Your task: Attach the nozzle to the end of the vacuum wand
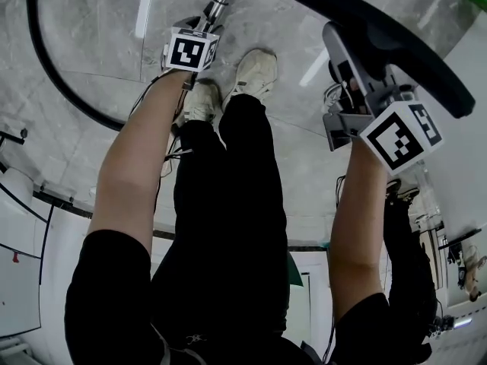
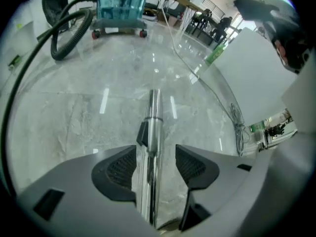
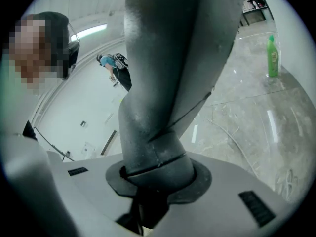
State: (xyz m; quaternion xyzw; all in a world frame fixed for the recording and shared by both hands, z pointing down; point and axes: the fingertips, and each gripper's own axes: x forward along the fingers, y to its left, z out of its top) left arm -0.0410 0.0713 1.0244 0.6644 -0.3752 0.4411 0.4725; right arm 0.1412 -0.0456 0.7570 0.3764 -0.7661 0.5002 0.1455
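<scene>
The silver vacuum wand (image 1: 221,2) points down at the marble floor ahead of my feet. My left gripper (image 1: 204,23) is around it. In the left gripper view the wand (image 2: 154,117) runs up between the two dark pads (image 2: 118,169), with a gap on each side, so the left gripper (image 2: 155,164) is open around it. The dark grey nozzle (image 1: 380,36) is raised at the upper right, and my right gripper (image 1: 346,74) is shut on its neck. Its neck (image 3: 173,58) fills the right gripper view, clamped in the right gripper (image 3: 158,174). Nozzle and wand are well apart.
A black hose (image 1: 46,59) curves across the floor at the left and leads to a teal vacuum canister (image 2: 121,6). A green bottle (image 3: 272,56) stands on the floor. A white panel (image 2: 256,78) and a thin cable (image 2: 237,122) lie to the right. My shoes (image 1: 255,74) are just behind the wand.
</scene>
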